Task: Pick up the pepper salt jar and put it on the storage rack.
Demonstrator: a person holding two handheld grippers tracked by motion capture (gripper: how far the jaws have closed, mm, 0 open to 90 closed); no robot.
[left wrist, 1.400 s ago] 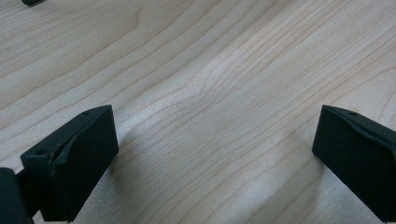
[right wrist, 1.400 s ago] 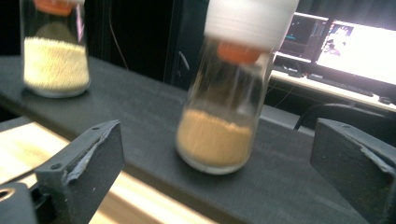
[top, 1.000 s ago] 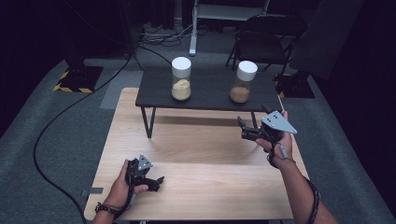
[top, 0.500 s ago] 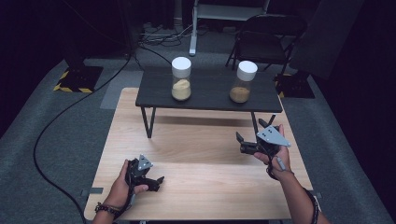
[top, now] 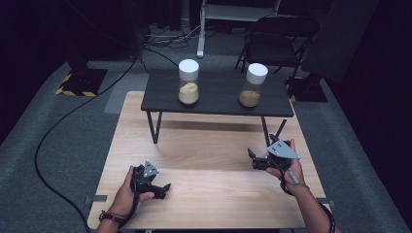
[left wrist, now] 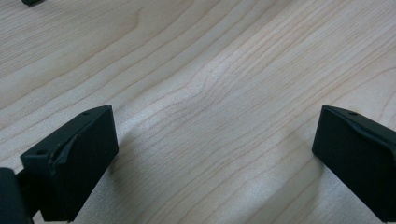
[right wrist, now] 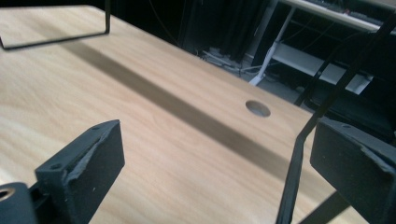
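My right tongs (top: 253,160) hang just above the pale wooden bench (top: 209,145), jaws spread wide with nothing between them, near the right edge and beside the front right leg of the small dark table (top: 218,92) that stands on the bench. In the right gripper view that thin black leg (right wrist: 292,177) cuts across the frame, with a round hole (right wrist: 258,108) in the bench top beyond it. My left tongs (top: 163,190) sit low at the near left corner, jaws likewise spread over bare wood grain. Two white-capped jars of tan powder, the left jar (top: 188,82) and the right jar (top: 252,86), stand well apart on the dark table.
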